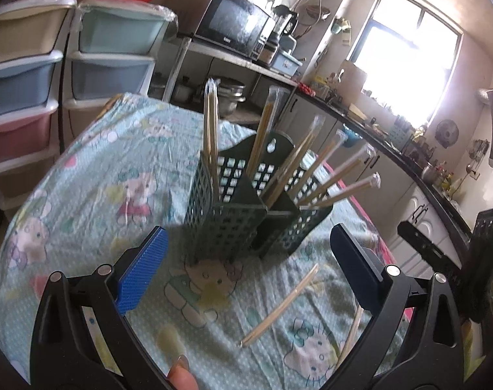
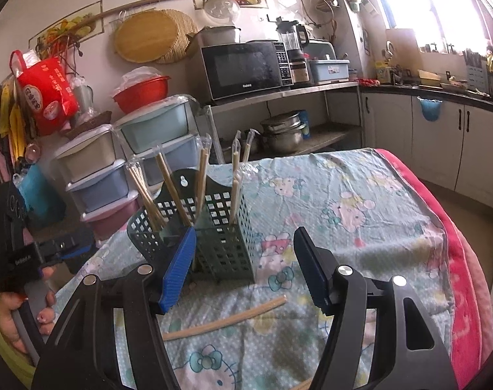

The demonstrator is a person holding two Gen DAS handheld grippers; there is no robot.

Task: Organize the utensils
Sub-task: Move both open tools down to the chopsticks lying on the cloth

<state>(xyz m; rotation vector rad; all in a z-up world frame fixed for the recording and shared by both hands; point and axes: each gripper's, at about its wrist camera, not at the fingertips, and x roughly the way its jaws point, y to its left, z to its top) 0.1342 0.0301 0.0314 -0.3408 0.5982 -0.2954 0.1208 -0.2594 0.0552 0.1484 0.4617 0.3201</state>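
Holding both tools above the tabletop (image 2: 360, 191), we see the left tool (image 1: 246, 273) with jaws spread wide and nothing between them. We see the right tool (image 2: 244, 268) likewise parted and empty. The green holder (image 1: 233, 217) stands upright on the patterned cloth, just ahead of both tools, with wrapped chopsticks (image 1: 324, 175) leaning out of its compartments. One loose chopstick pair (image 2: 227, 320) lies flat on the cloth, near the holder and below the right tool.
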